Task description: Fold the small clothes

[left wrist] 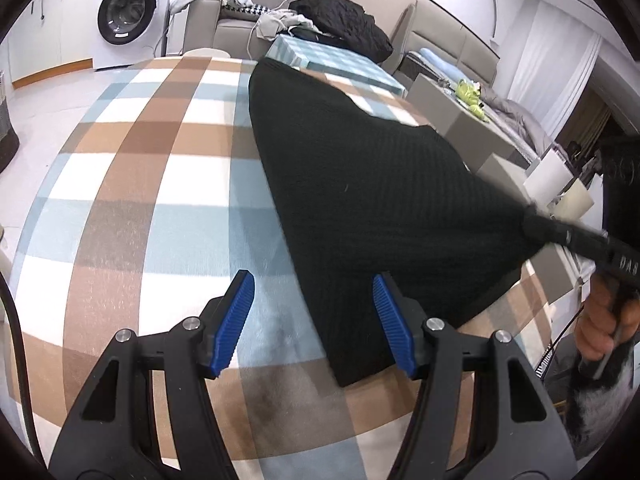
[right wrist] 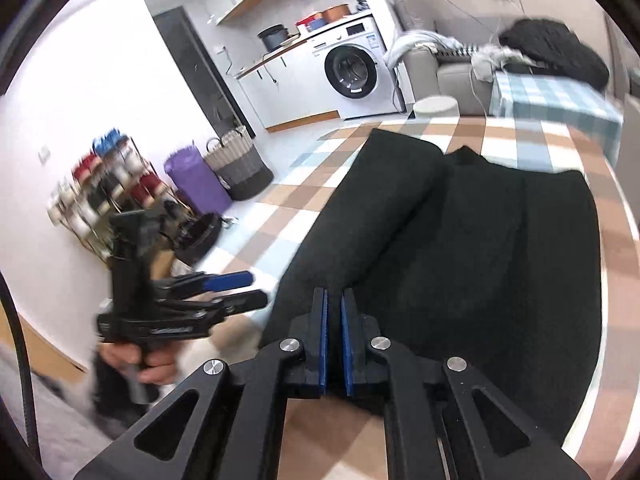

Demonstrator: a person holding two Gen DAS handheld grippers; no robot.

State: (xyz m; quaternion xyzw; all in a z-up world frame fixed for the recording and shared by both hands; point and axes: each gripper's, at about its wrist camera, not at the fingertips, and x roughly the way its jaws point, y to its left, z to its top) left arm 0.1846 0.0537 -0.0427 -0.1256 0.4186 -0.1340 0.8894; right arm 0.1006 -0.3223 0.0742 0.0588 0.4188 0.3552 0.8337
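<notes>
Plaid surface (left wrist: 120, 184), black garment (left wrist: 360, 200) on it, right hand-held gripper (right wrist: 334, 300) clamping its edge, left hand-held gripper (left wrist: 314, 300) wide apart, washer (left wrist: 128, 12) behind.

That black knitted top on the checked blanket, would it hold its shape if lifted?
Probably not. The black knitted top already sags into a drawn-out point where the right gripper pinches it, so it looks floppy. Its ribbed knit likely grips rather than slips.

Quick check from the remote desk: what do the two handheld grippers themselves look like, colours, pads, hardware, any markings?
Both are matte black frames with triangular cut-outs and silver round bolts. The left gripper has ribbed blue pads; the right gripper has matching blue pads. White lettering marks the right gripper's body. A black cable trails beside the left.
</notes>
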